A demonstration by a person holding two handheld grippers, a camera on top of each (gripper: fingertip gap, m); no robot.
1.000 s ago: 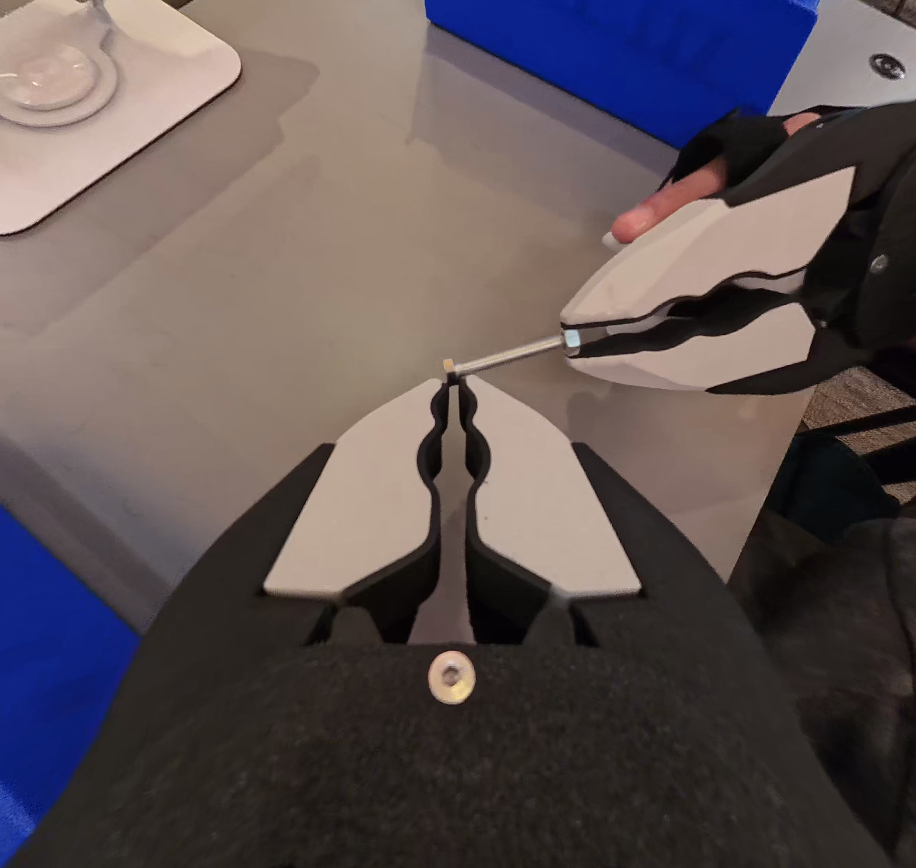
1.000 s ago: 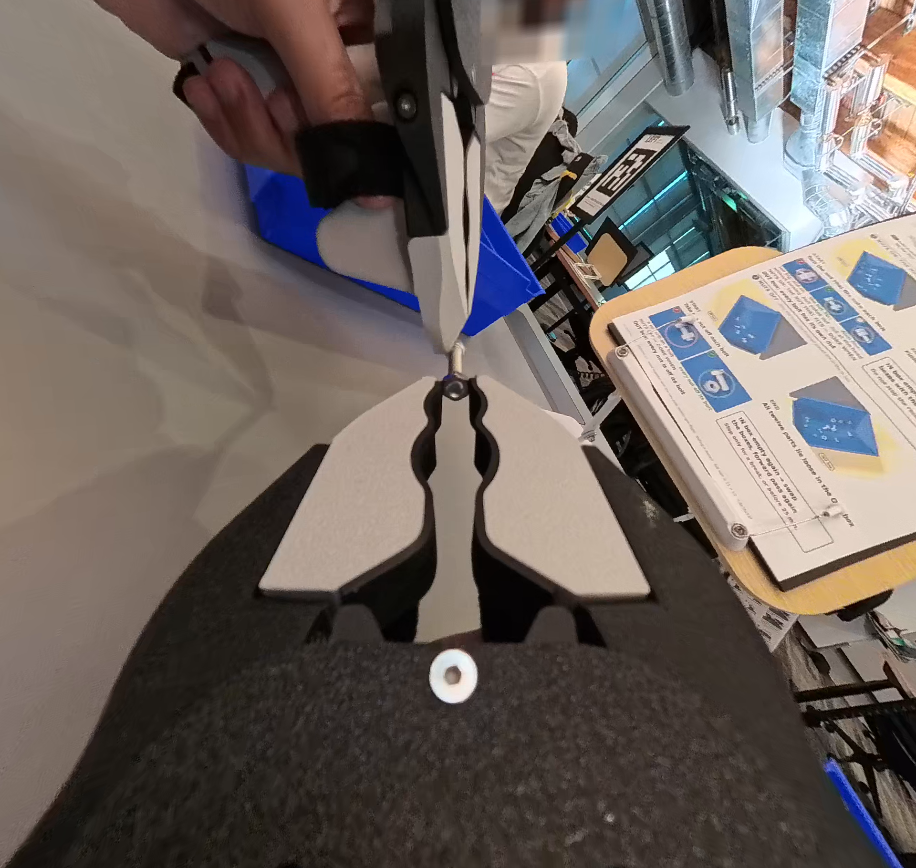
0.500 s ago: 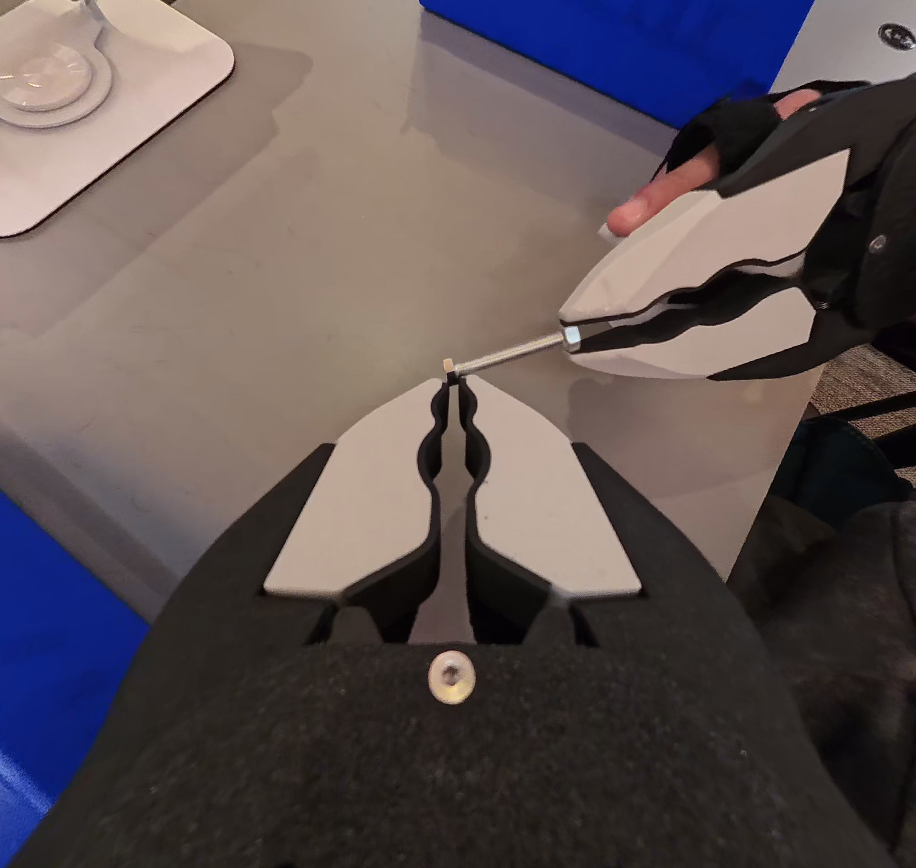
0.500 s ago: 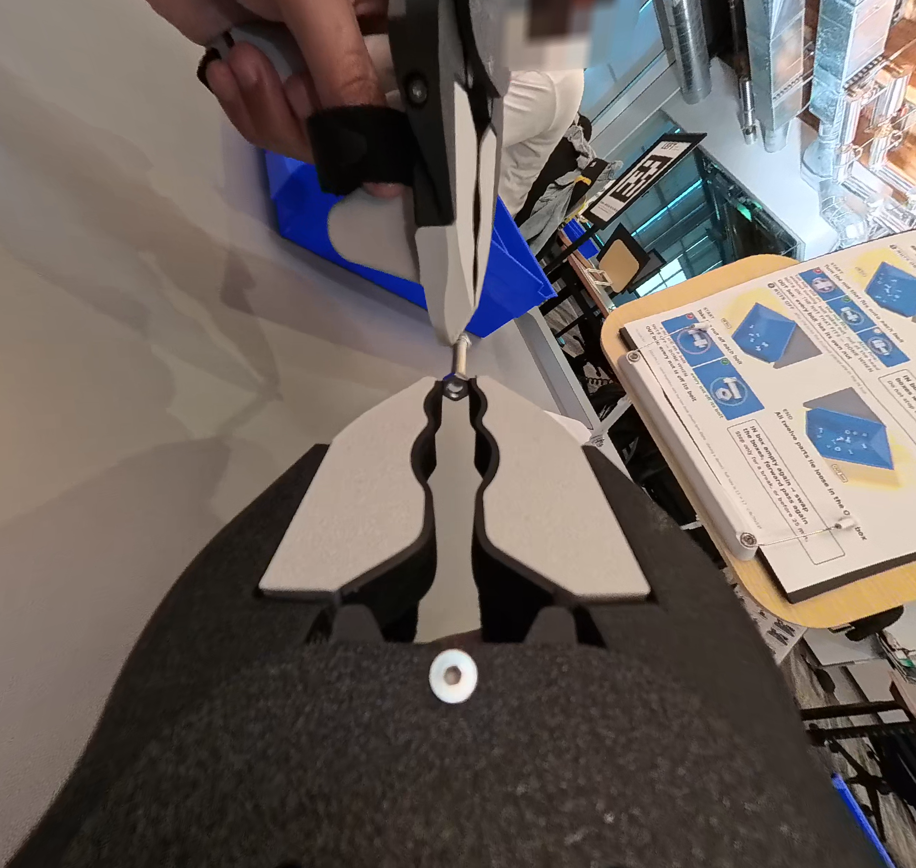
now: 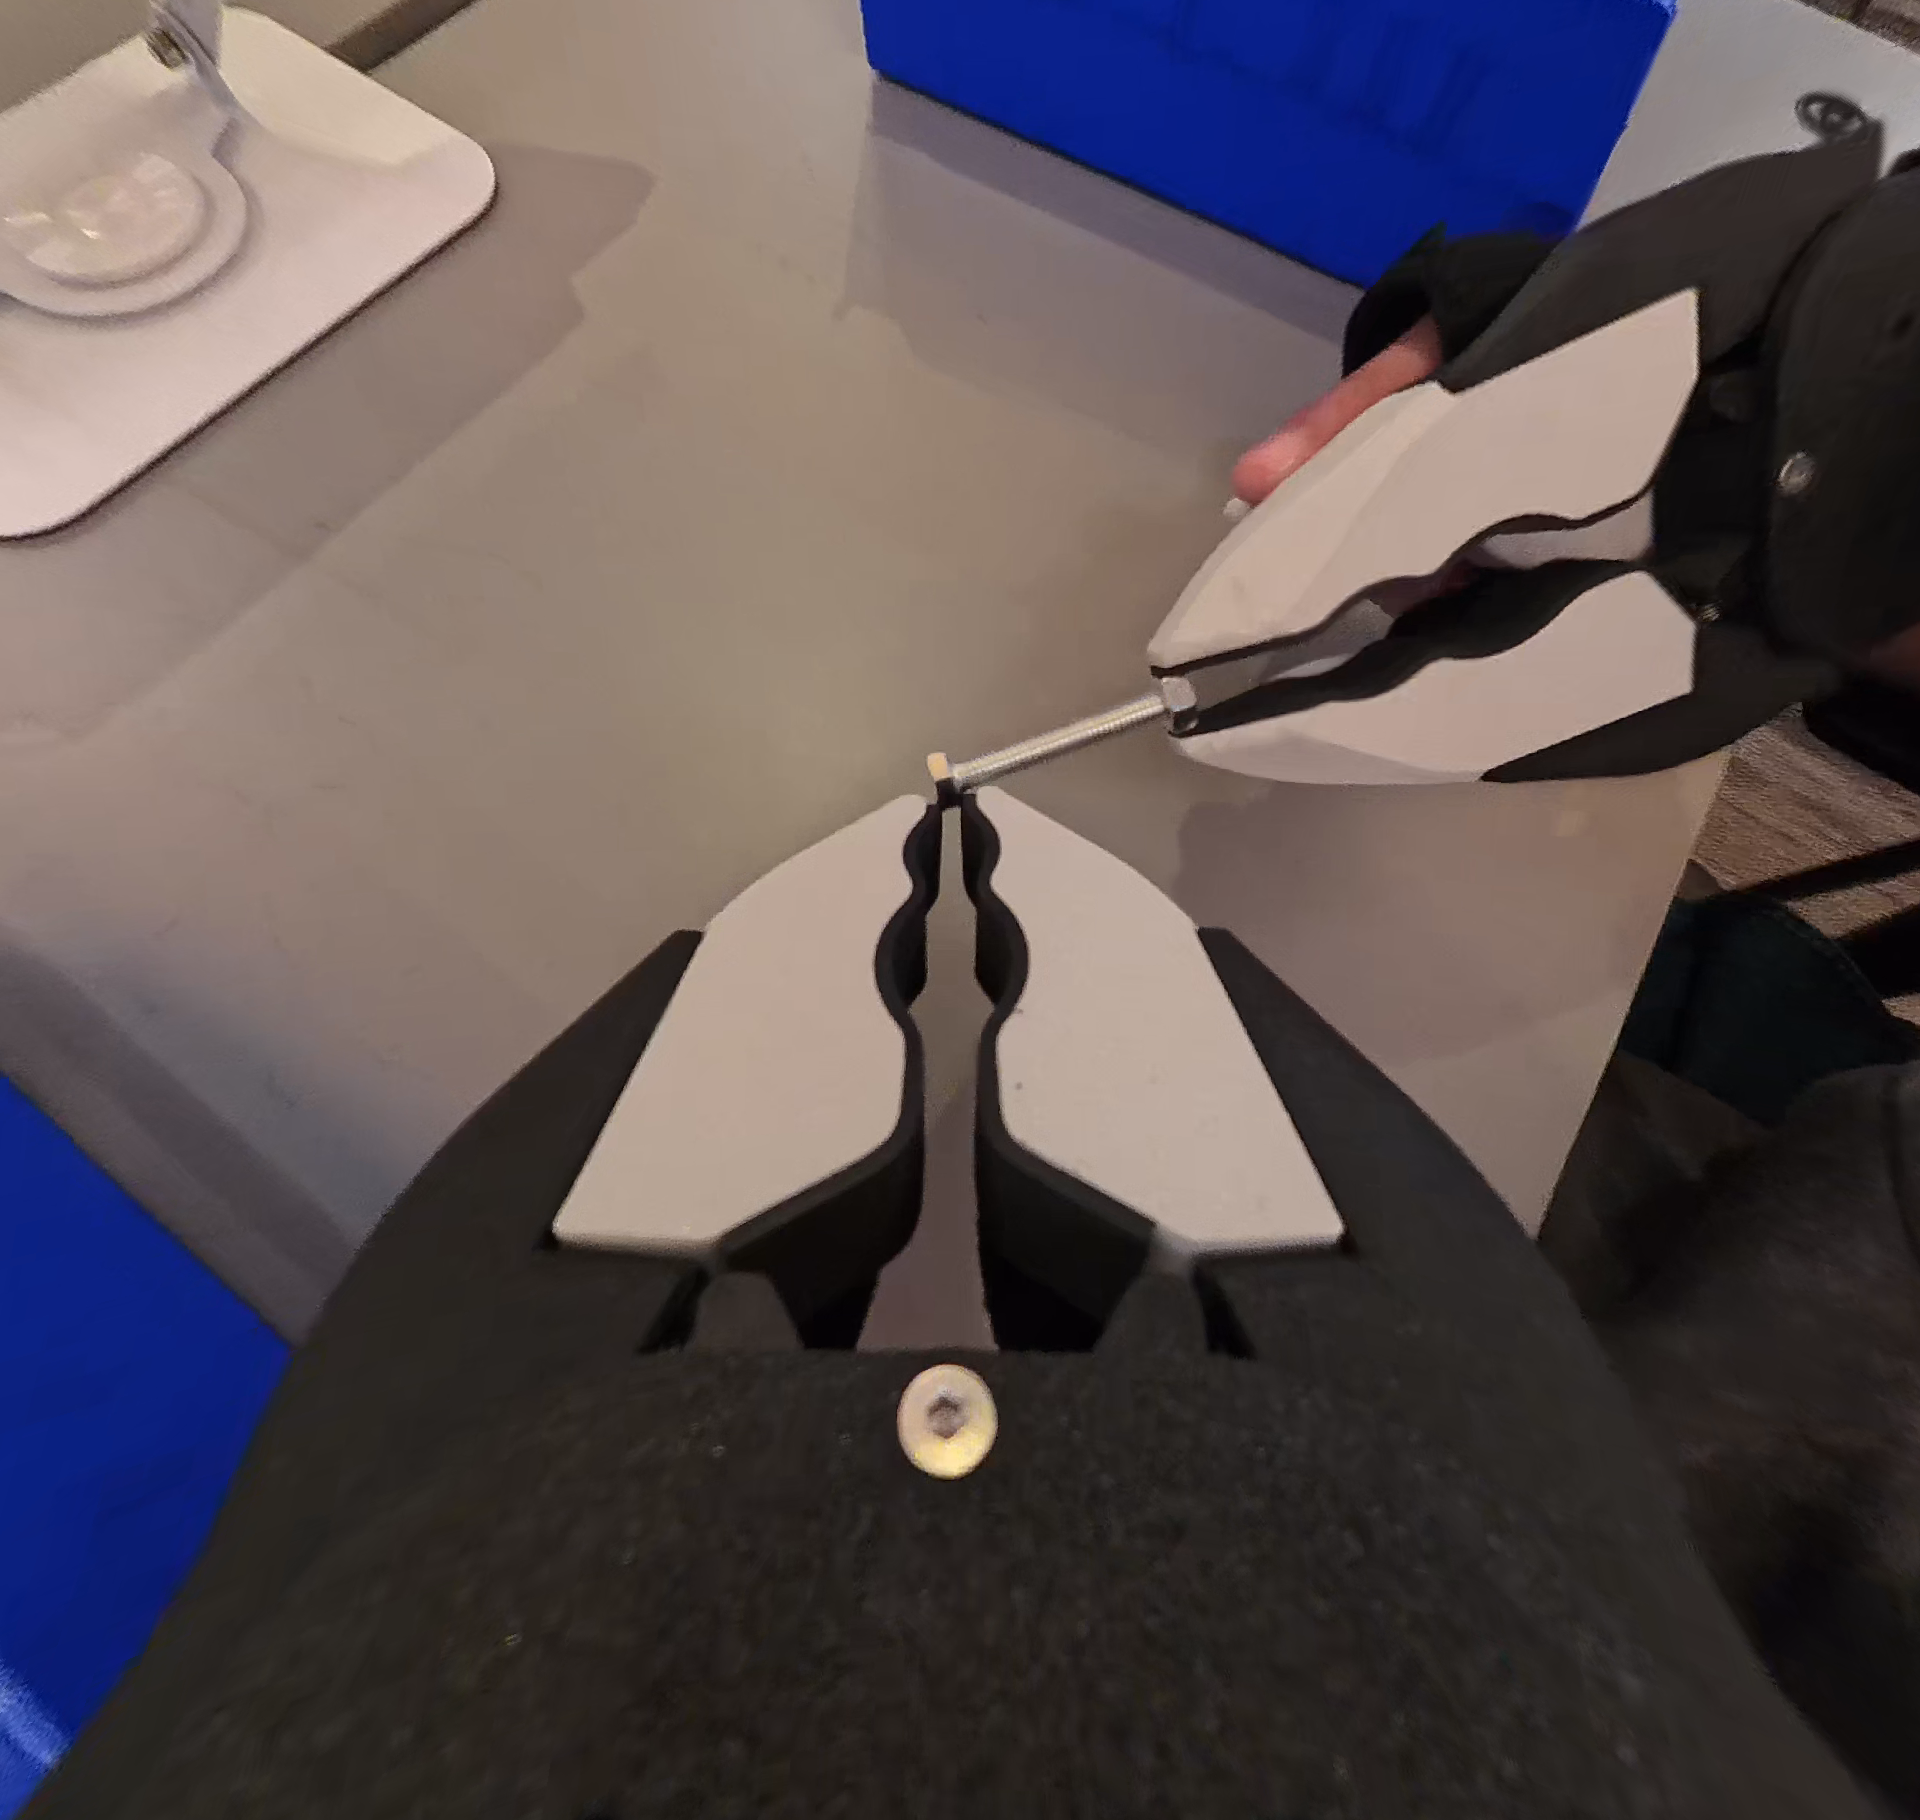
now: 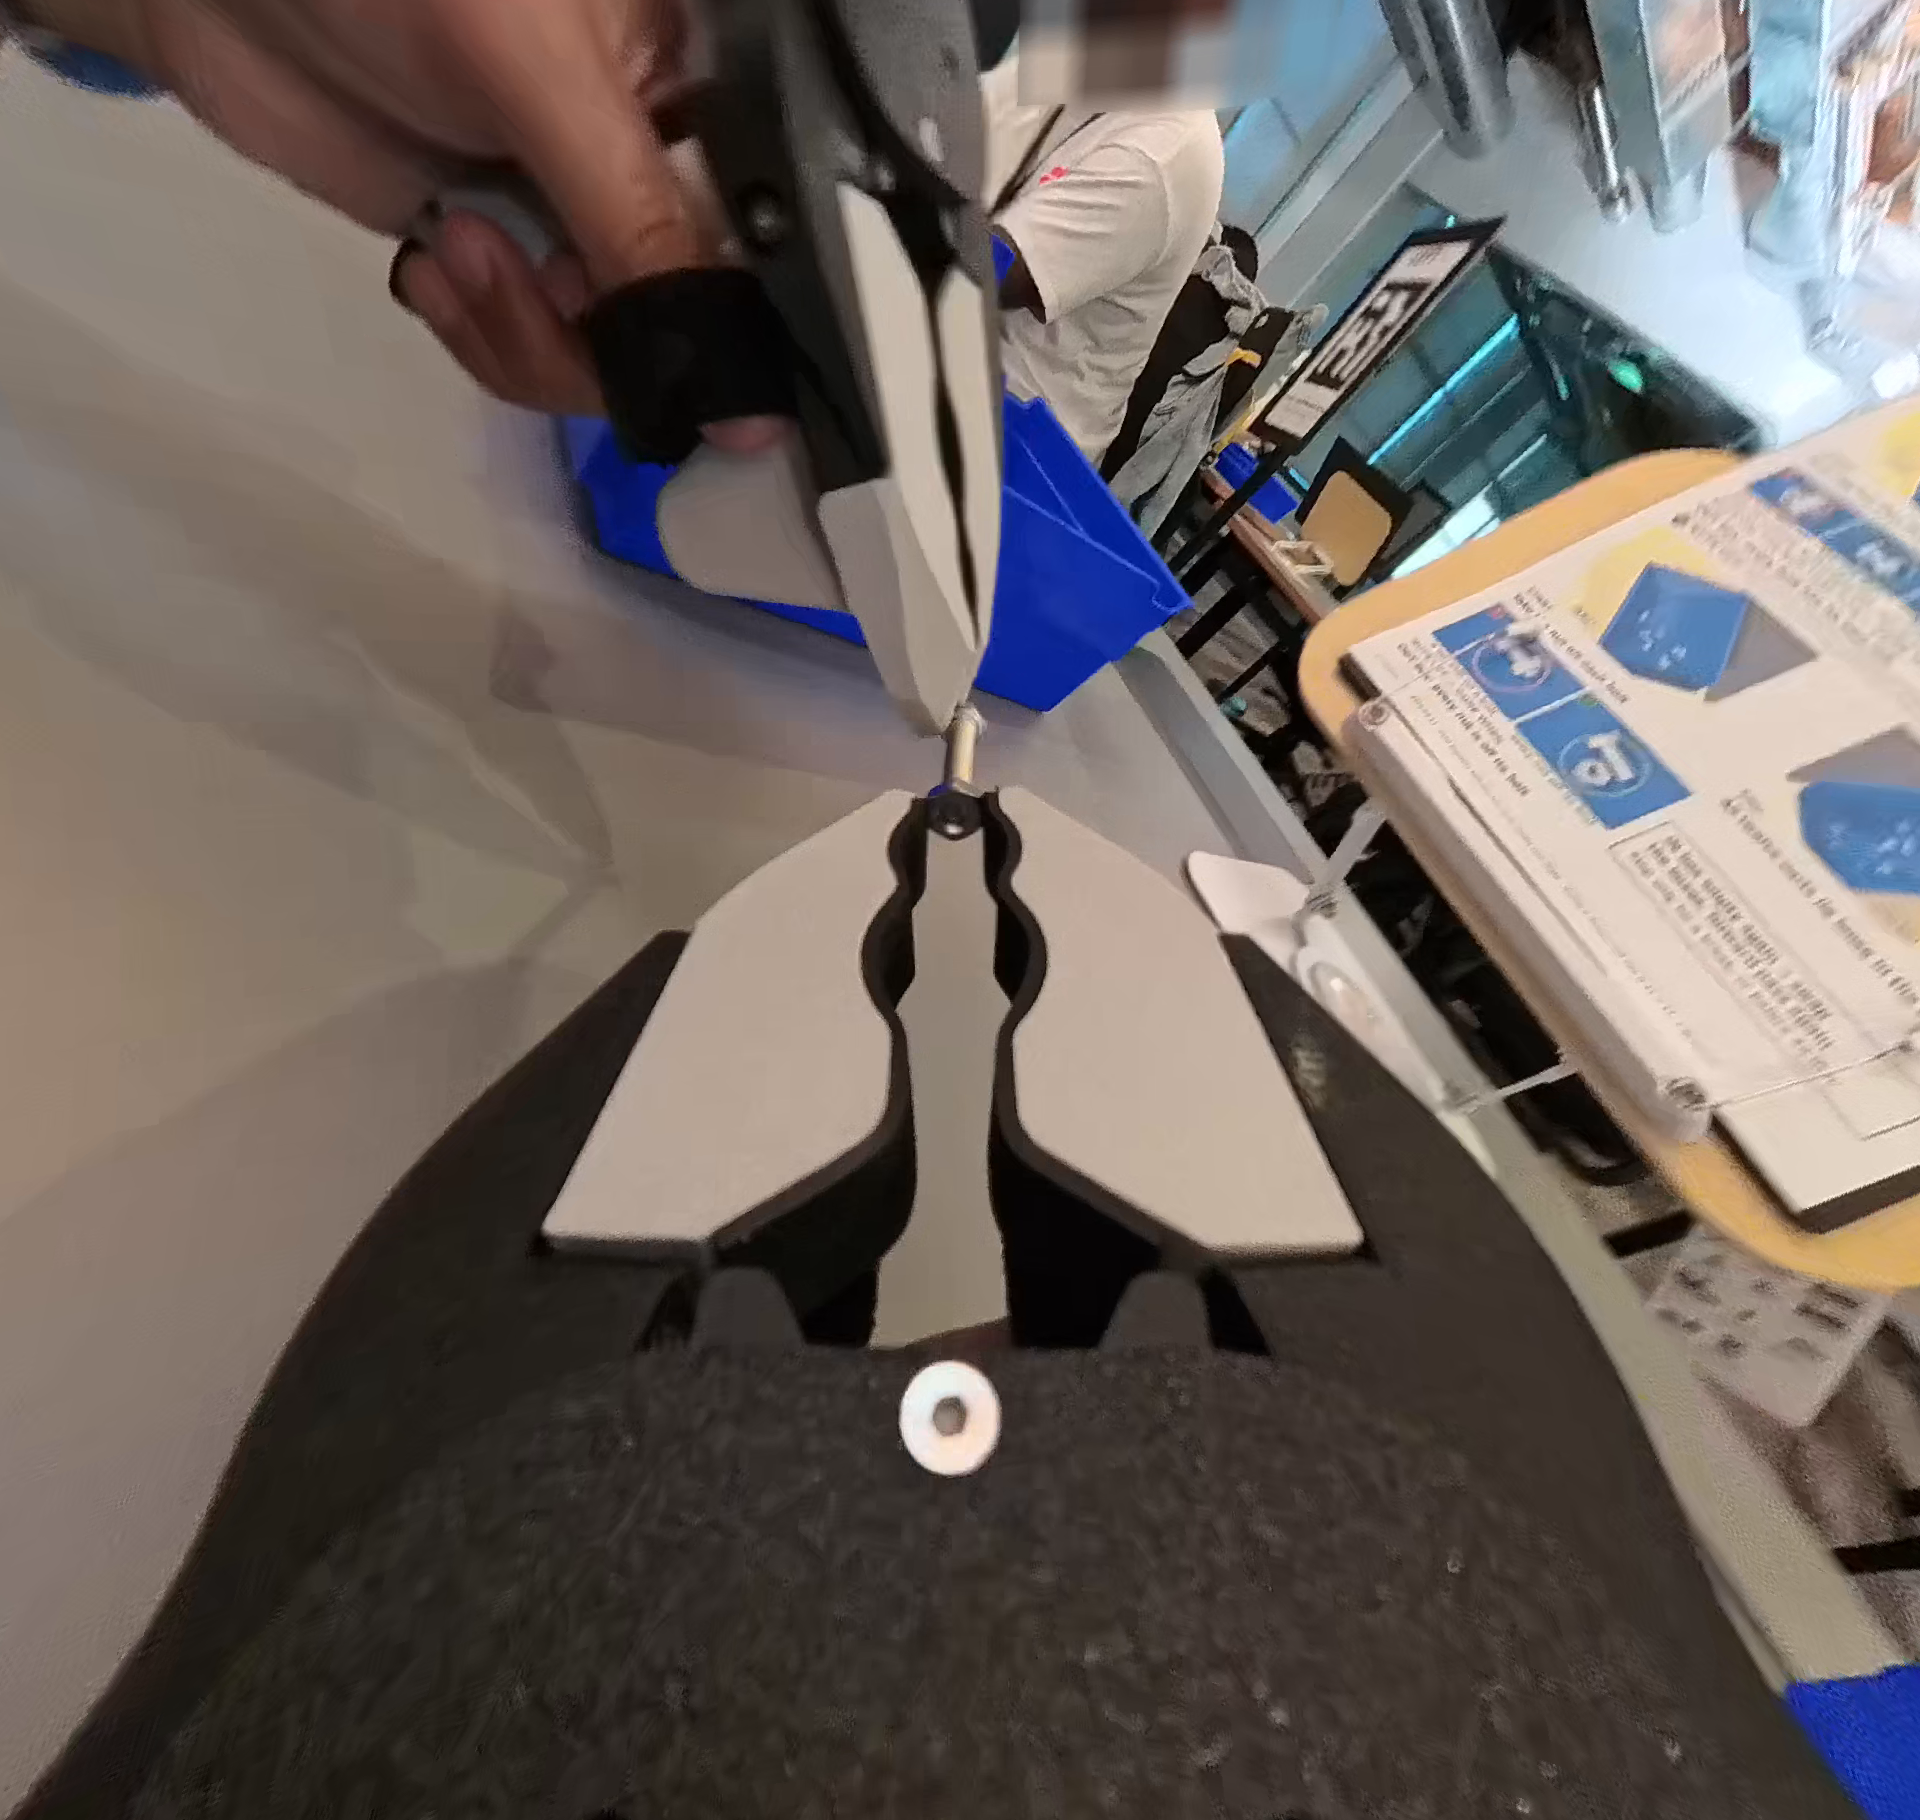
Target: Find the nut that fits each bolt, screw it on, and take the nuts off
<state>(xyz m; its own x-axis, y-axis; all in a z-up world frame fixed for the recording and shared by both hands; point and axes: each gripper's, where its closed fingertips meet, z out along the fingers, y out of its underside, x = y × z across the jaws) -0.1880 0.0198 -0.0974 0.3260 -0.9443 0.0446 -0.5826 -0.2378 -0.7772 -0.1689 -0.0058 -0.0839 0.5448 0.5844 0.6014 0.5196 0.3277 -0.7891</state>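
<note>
A thin threaded bolt [image 5: 1055, 744] is held in the air between the two grippers, above the grey table [image 5: 520, 627]. My left gripper [image 5: 943, 802] is shut on the bolt's head end. My right gripper [image 6: 951, 820] is shut on a small hex nut [image 5: 1177, 706] at the bolt's other end. In the right wrist view the nut [image 6: 951, 820] shows end-on between my fingertips, with the bolt [image 6: 963, 750] running up to the left gripper [image 6: 951, 716]. The right gripper [image 5: 1184, 705] also shows in the left wrist view, held by a gloved hand.
A blue bin [image 5: 1247, 25] stands at the far side of the table and another blue bin [image 5: 104, 1355] at the near left. A white stand base [image 5: 208, 243] is at the far left. An instruction sheet on a clipboard [image 6: 1662, 835] stands to the right. A person [image 6: 1101, 243] stands in the background. The left gripper's tips are roughly 4 centimeters from the right gripper's.
The right gripper has rolled about the bolt's axis with the nut in it. The left gripper still holds the bolt at the same place. The bolt stays between the two tips.
</note>
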